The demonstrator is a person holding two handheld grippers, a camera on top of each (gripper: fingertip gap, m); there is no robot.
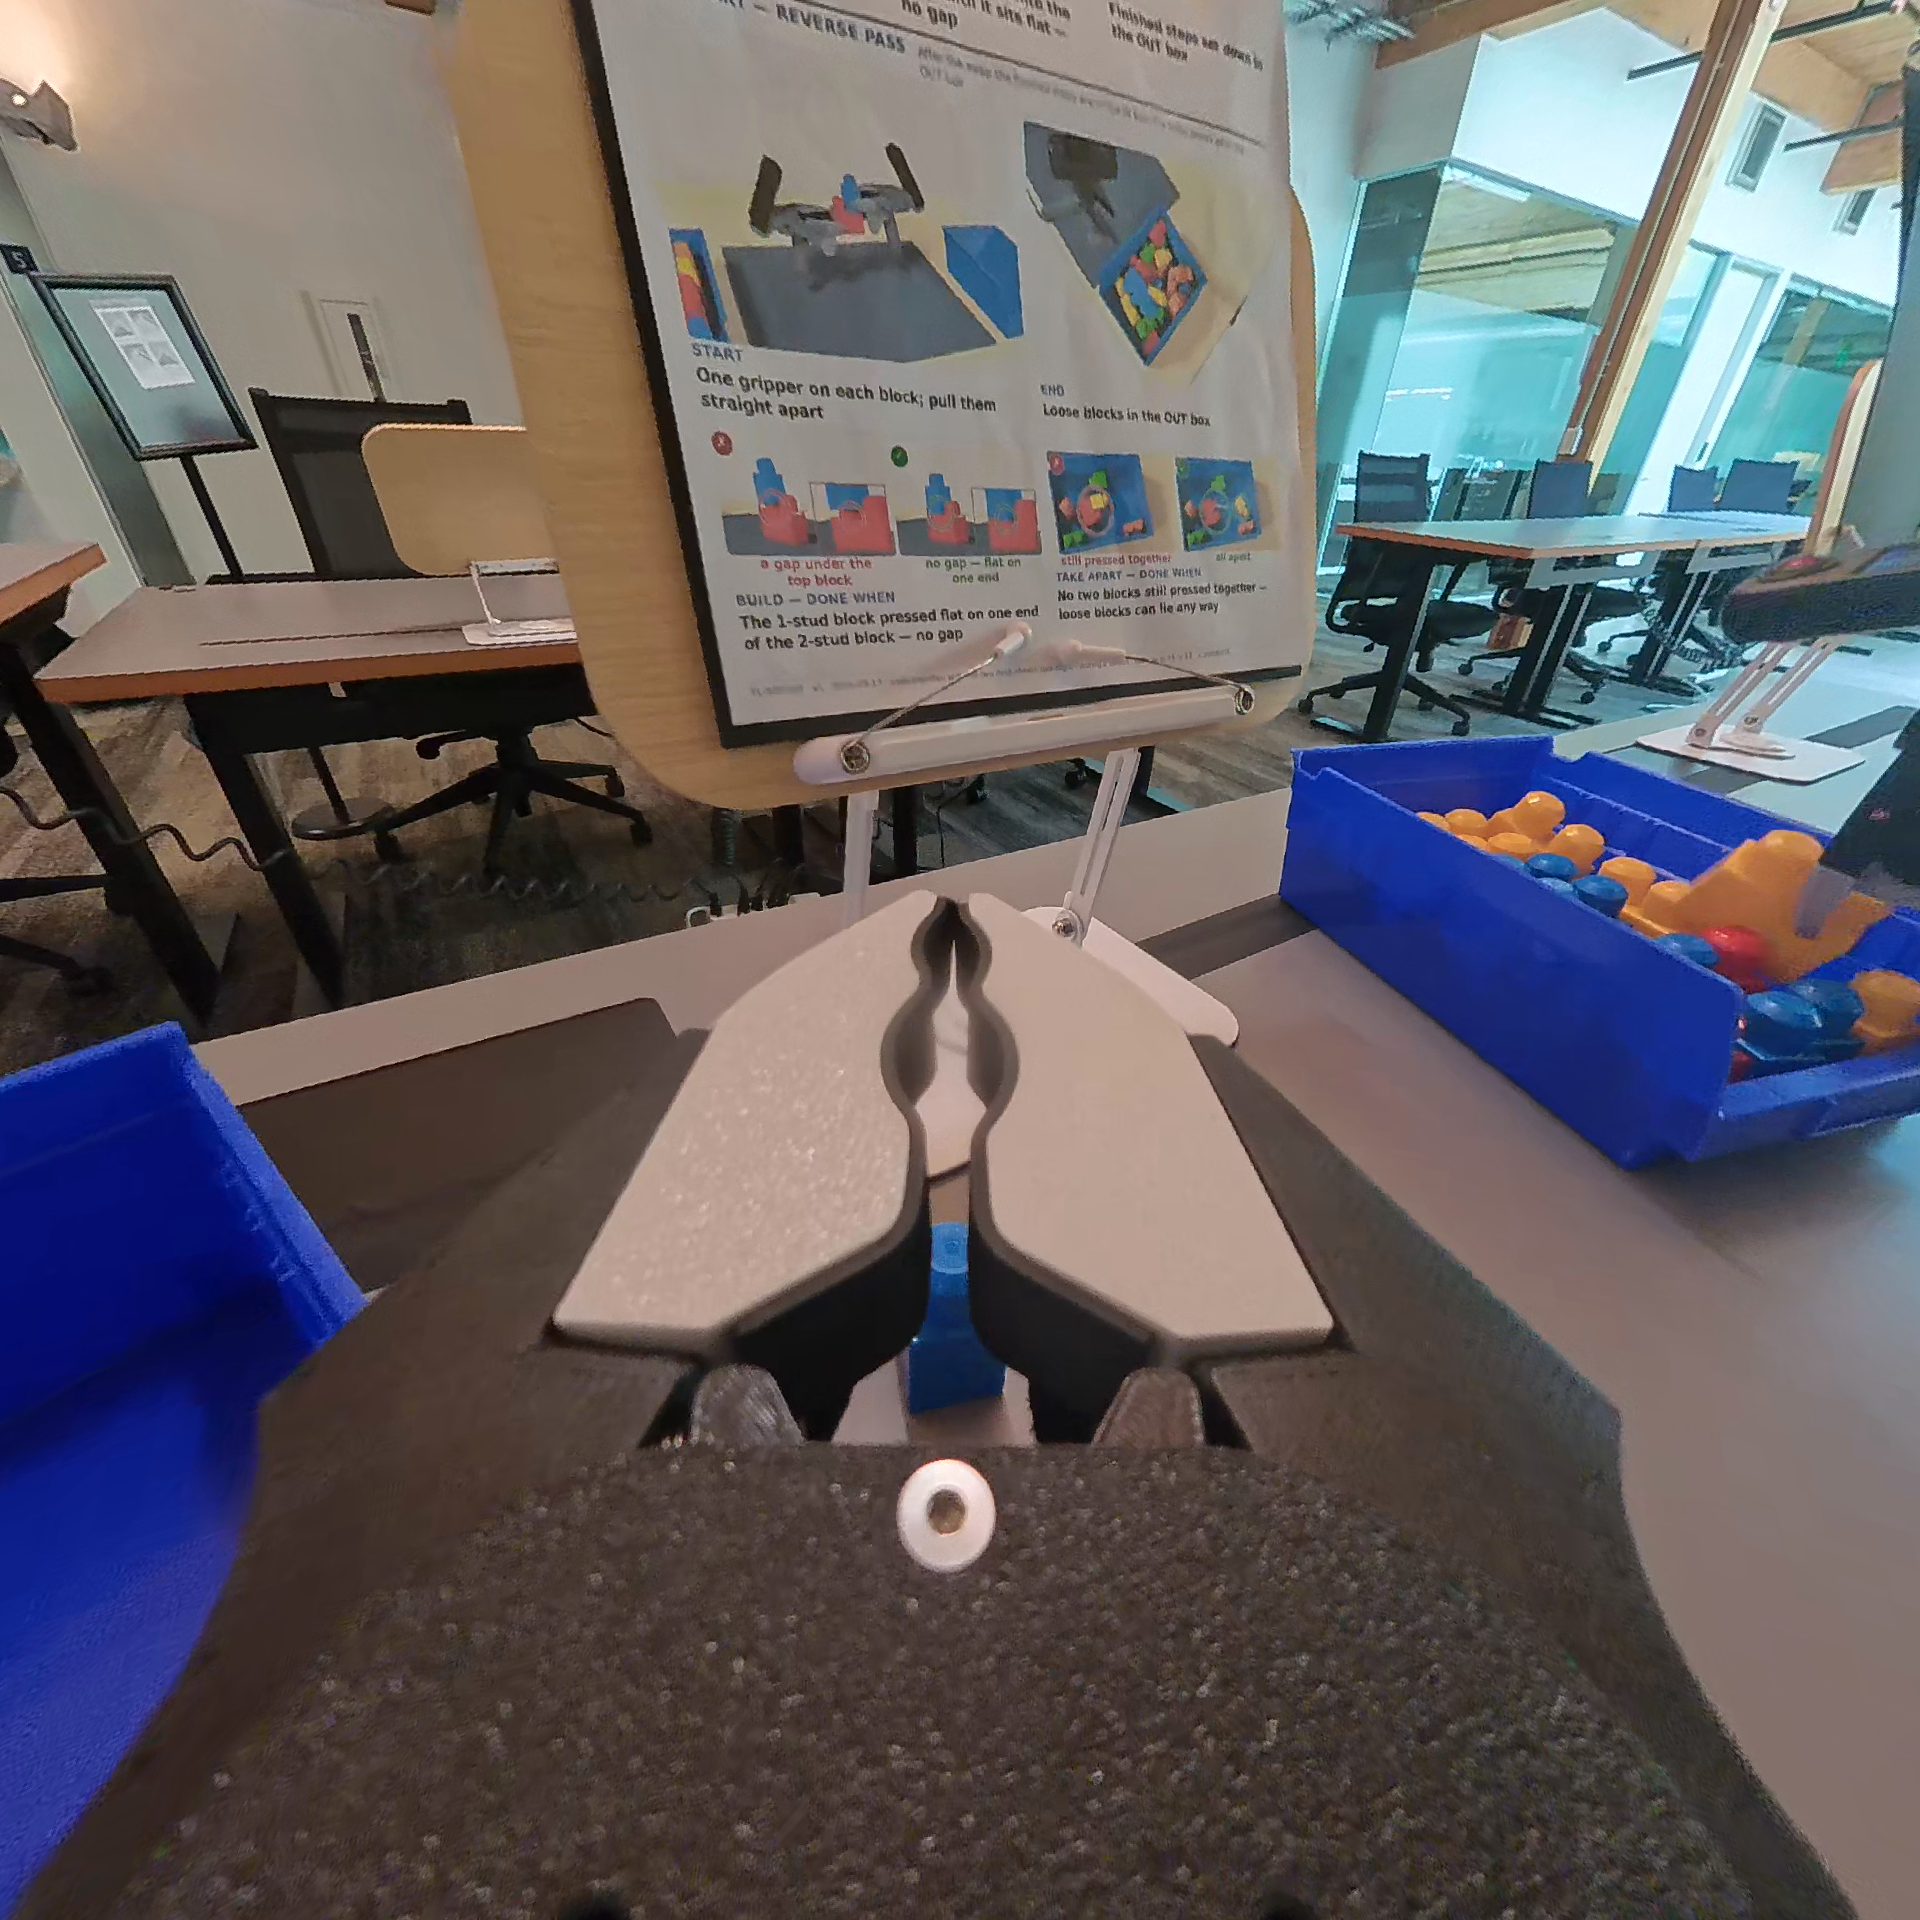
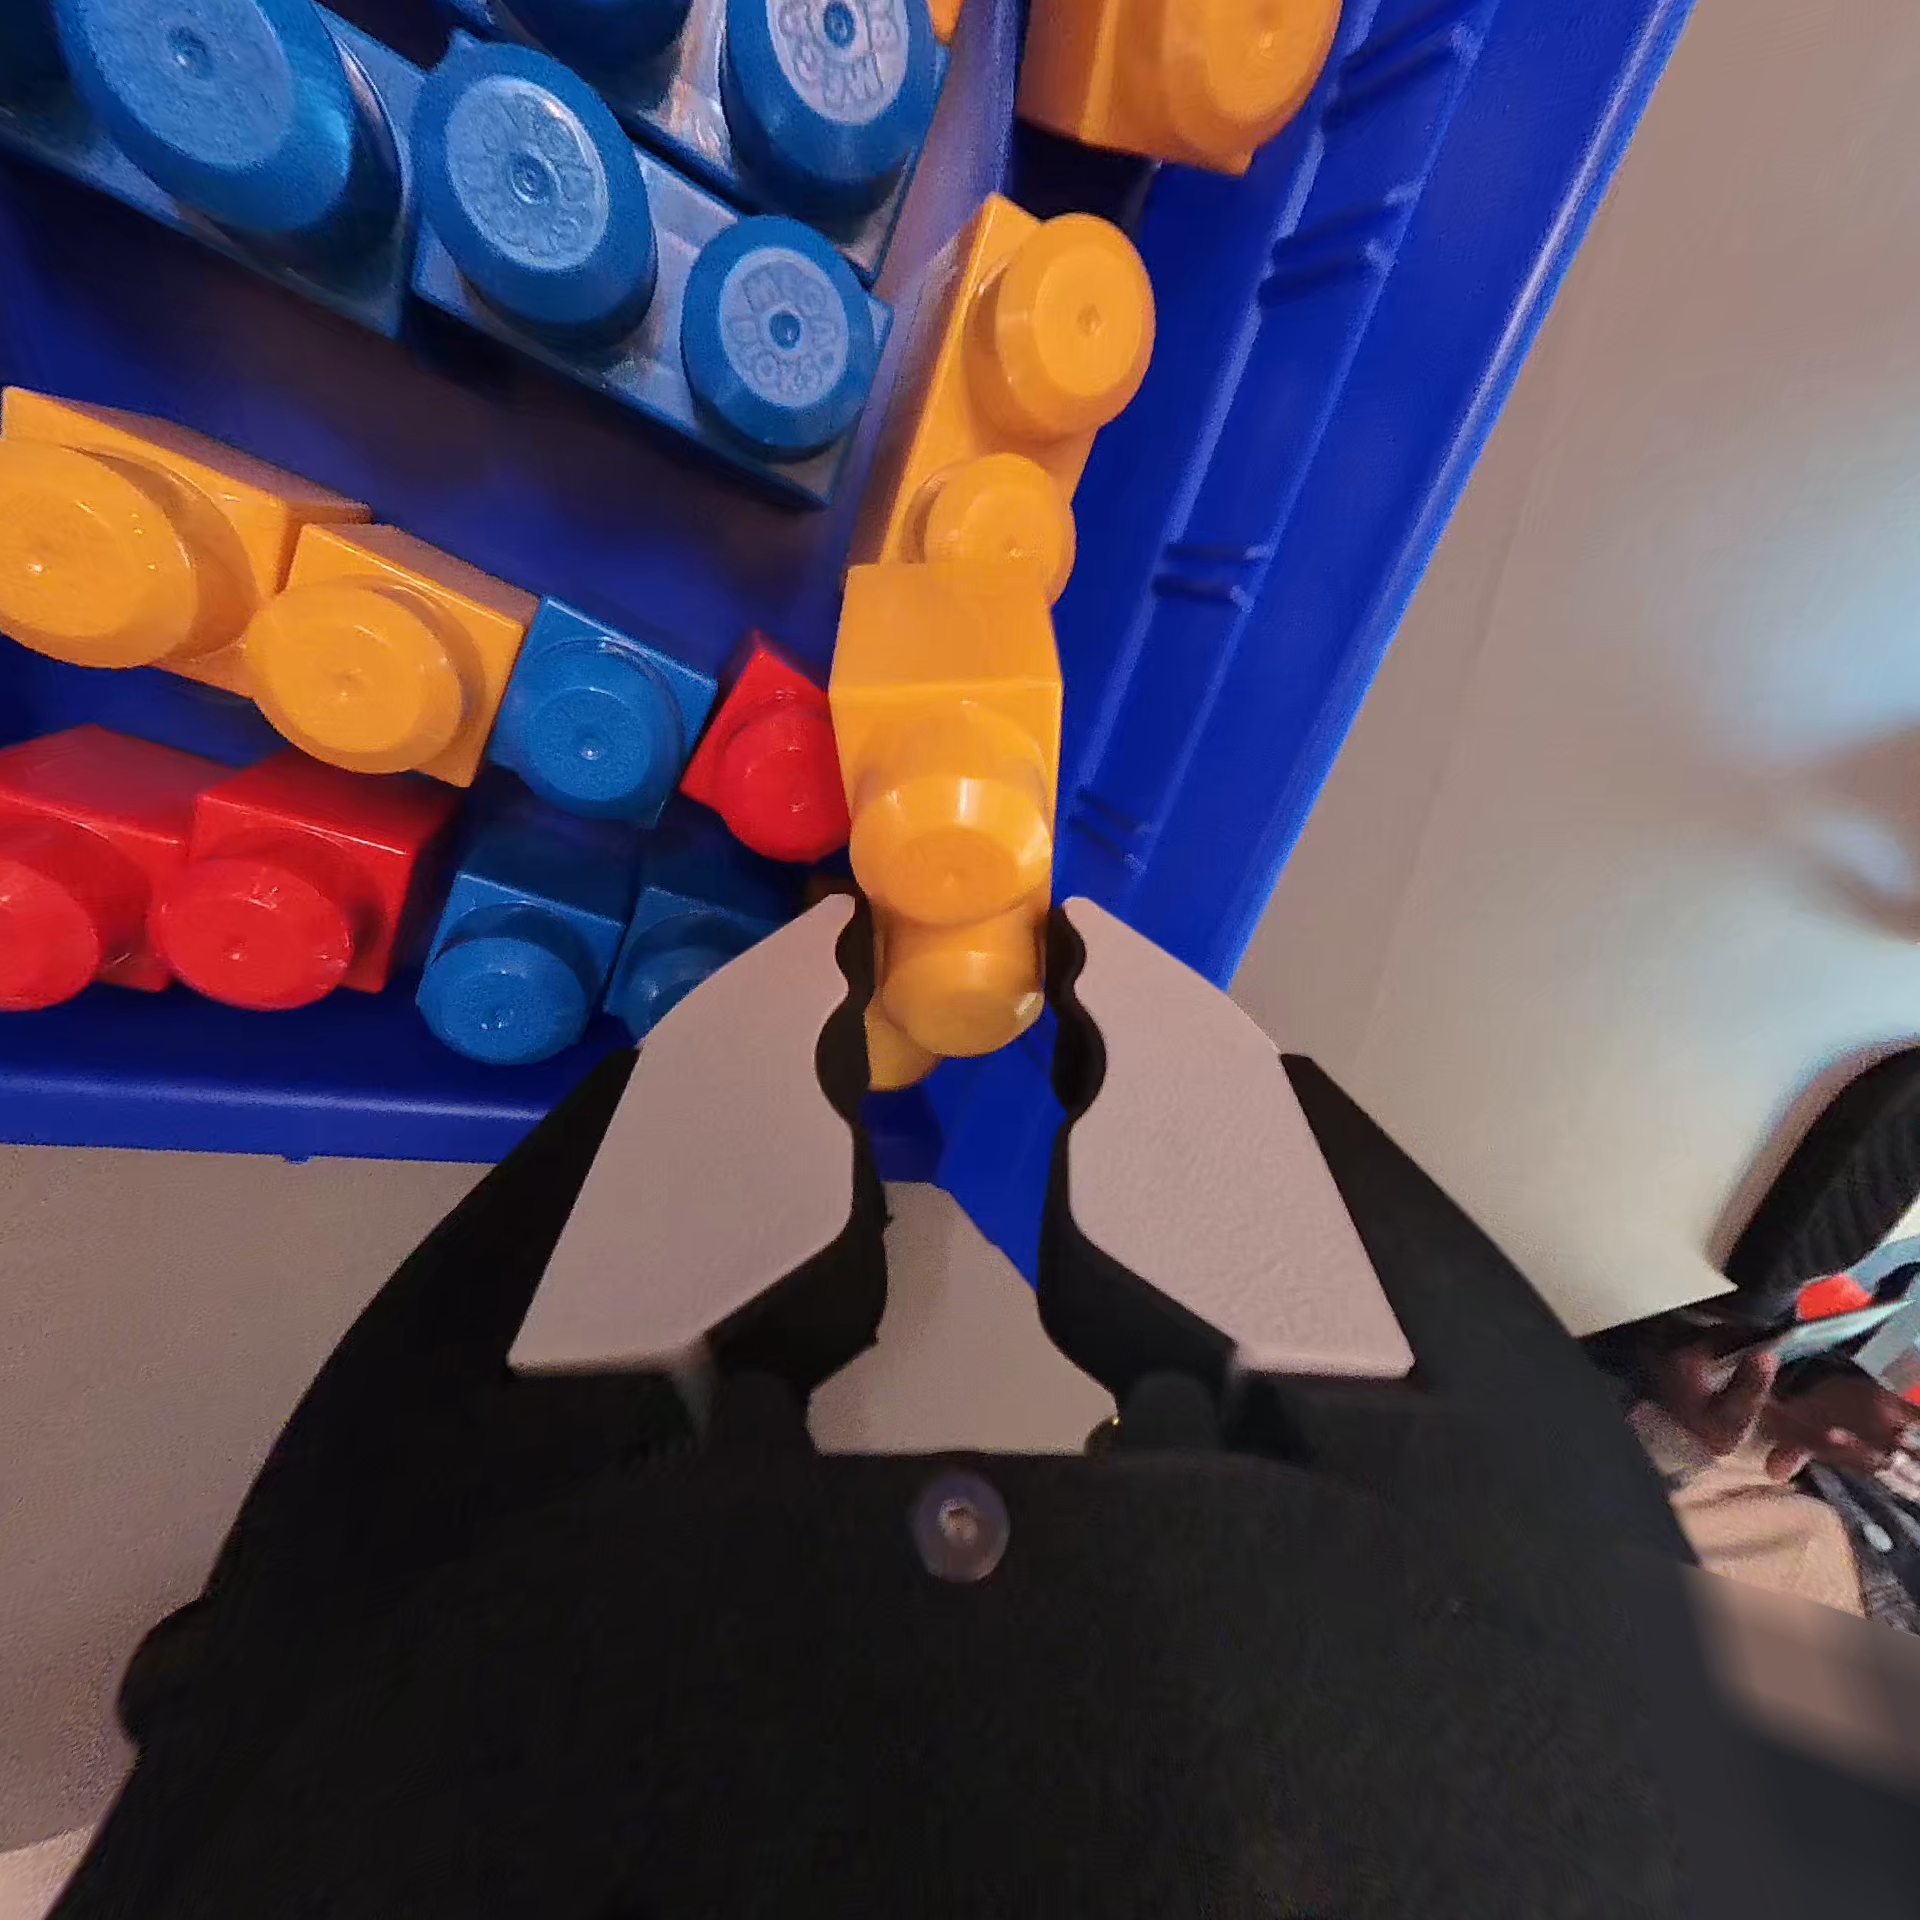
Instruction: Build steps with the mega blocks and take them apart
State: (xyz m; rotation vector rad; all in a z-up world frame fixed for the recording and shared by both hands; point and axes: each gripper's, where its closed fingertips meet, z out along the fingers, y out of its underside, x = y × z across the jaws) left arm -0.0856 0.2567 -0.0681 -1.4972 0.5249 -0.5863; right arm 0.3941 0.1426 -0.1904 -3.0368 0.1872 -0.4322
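My left gripper (image 1: 951,920) is shut with its fingertips almost touching, held over the table. A small blue one-stud block (image 1: 951,1340) shows below it through the gap near the finger bases, standing apart from the fingers. My right gripper (image 2: 956,920) reaches into the blue bin (image 2: 1299,436) and is shut on the stud end of an orange block (image 2: 945,748) near the bin's right wall. From the left wrist view that gripper (image 1: 1834,883) shows at the far right, on the orange block (image 1: 1745,894) in the bin (image 1: 1507,956).
The bin holds several loose blue (image 2: 540,197), orange (image 2: 353,665) and red (image 2: 260,914) blocks. A second blue bin (image 1: 114,1247) stands at the left. A black mat (image 1: 416,1122) lies under my left gripper. An instruction sheet (image 1: 966,364) on a white stand rises behind the table. My hands' fingertips stand some 50 centimetres from each other.
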